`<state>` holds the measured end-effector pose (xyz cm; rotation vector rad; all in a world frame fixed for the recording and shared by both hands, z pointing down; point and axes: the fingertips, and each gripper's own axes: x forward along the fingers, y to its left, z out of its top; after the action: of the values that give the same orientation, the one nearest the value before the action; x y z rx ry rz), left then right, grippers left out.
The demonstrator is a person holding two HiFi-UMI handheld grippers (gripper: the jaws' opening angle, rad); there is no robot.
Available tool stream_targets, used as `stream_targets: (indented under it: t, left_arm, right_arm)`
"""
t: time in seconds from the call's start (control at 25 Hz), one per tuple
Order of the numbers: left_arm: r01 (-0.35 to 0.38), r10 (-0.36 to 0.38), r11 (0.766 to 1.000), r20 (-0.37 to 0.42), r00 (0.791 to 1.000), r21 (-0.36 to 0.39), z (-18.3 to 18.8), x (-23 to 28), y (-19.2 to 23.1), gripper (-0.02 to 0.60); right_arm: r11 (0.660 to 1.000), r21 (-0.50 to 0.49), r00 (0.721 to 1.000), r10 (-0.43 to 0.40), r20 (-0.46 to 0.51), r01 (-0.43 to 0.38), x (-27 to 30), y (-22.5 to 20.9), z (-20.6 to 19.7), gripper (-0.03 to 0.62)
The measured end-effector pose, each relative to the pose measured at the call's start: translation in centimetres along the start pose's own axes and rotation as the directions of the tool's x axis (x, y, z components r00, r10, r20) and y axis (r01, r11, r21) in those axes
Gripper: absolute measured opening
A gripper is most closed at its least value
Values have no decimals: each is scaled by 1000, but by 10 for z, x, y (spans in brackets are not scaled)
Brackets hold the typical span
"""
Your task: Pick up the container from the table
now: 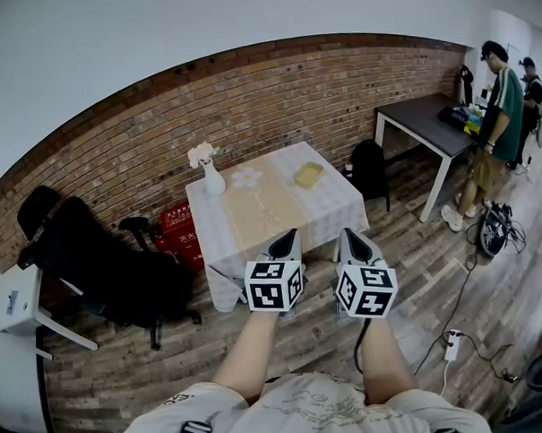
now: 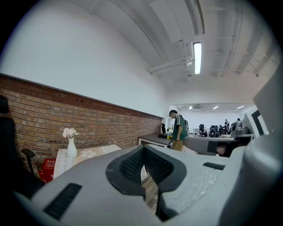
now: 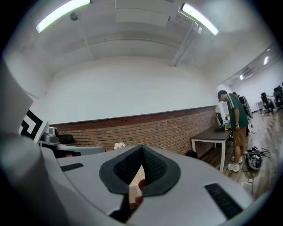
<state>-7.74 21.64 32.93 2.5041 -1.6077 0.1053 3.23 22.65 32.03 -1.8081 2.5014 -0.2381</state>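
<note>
The container (image 1: pixel 309 174) is a shallow yellow tray lying near the far right side of a small table (image 1: pixel 330 207) covered with a white cloth and a beige runner. A white vase with flowers (image 1: pixel 212 174) stands at the table's left end and also appears as the vase (image 2: pixel 71 145) in the left gripper view. My left gripper (image 1: pixel 288 233) and right gripper (image 1: pixel 351 233) hang side by side in front of the table's near edge, well short of the container. The left gripper (image 2: pixel 143 149) and right gripper (image 3: pixel 142 148) both have their jaws closed tip to tip on nothing.
Black office chairs (image 1: pixel 98 266) and a red crate (image 1: pixel 176 225) stand left of the table. A black backpack (image 1: pixel 370 166) leans by the brick wall. Two people (image 1: pixel 495 113) stand at a dark table (image 1: pixel 428 119) on the right. Cables and a power strip (image 1: pixel 451 340) lie on the wooden floor.
</note>
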Motion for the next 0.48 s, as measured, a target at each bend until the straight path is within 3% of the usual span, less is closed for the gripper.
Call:
stream_targets:
  t: [0.48]
  left_arm:
    - [7,-8,1000,-29,1000,-7,-16,48,-17,5]
  right_arm:
    - [1000,10,999,-8,-35,9,12,-44,-17,-9]
